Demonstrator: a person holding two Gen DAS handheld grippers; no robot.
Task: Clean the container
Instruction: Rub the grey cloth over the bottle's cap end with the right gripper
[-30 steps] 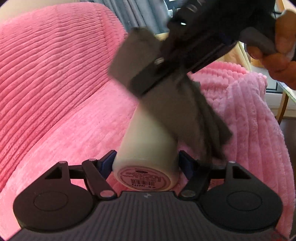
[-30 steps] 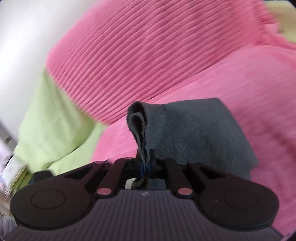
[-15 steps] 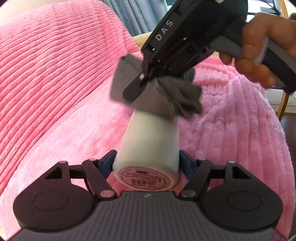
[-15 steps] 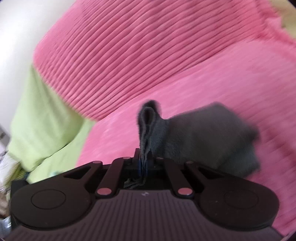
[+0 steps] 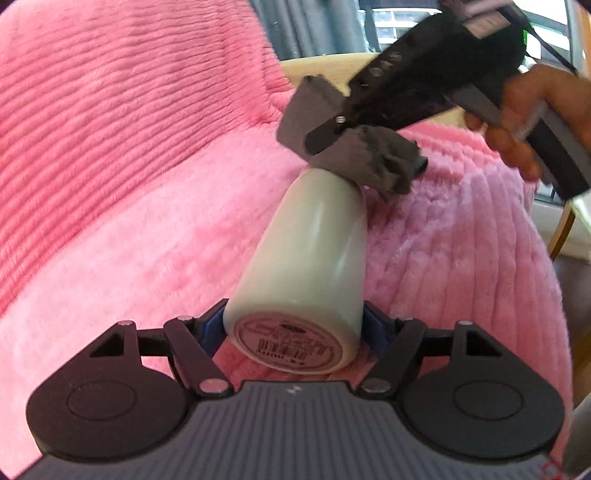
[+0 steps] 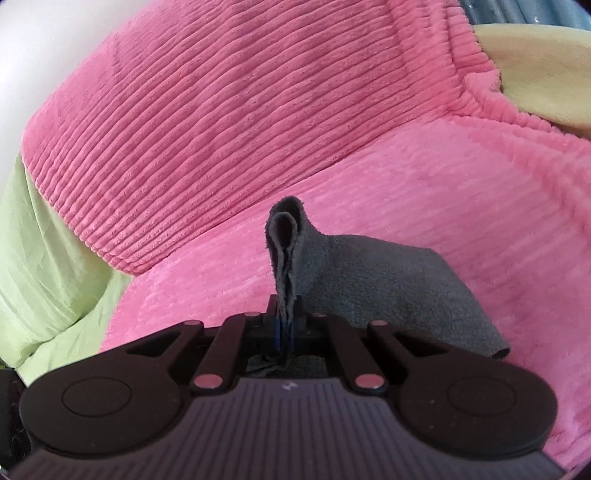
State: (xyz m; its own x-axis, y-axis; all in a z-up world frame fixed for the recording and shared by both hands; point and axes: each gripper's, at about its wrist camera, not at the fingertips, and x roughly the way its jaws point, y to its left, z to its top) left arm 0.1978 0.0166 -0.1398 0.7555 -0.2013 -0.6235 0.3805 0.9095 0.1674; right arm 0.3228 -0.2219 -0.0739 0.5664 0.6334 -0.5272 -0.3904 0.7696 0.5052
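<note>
A white cylindrical container point(image 5: 310, 258) lies along my left gripper point(image 5: 293, 328), its labelled base with a barcode toward the camera. The blue pads point(image 5: 212, 326) touch its two sides near the base, and the jaws are opening slightly. A hand point(image 5: 535, 110) holds my right gripper point(image 5: 332, 129) at the container's far end. It is shut on a grey cloth point(image 5: 362, 162), which is bunched against the container's top. In the right wrist view the cloth point(image 6: 369, 288) is pinched between the shut jaws of the right gripper point(image 6: 284, 325) and drapes to the right. The container is hidden there.
A pink ribbed blanket point(image 5: 129, 166) covers the seat and backrest below both grippers. A light green cover point(image 6: 48, 258) shows at the left in the right wrist view. Grey curtains point(image 5: 314, 26), a window and a wooden leg point(image 5: 561, 225) lie at the upper right.
The right gripper has carried the cloth from the container's side up to its far end, where it is now bunched. The container has tilted a little; the left gripper stays in place.
</note>
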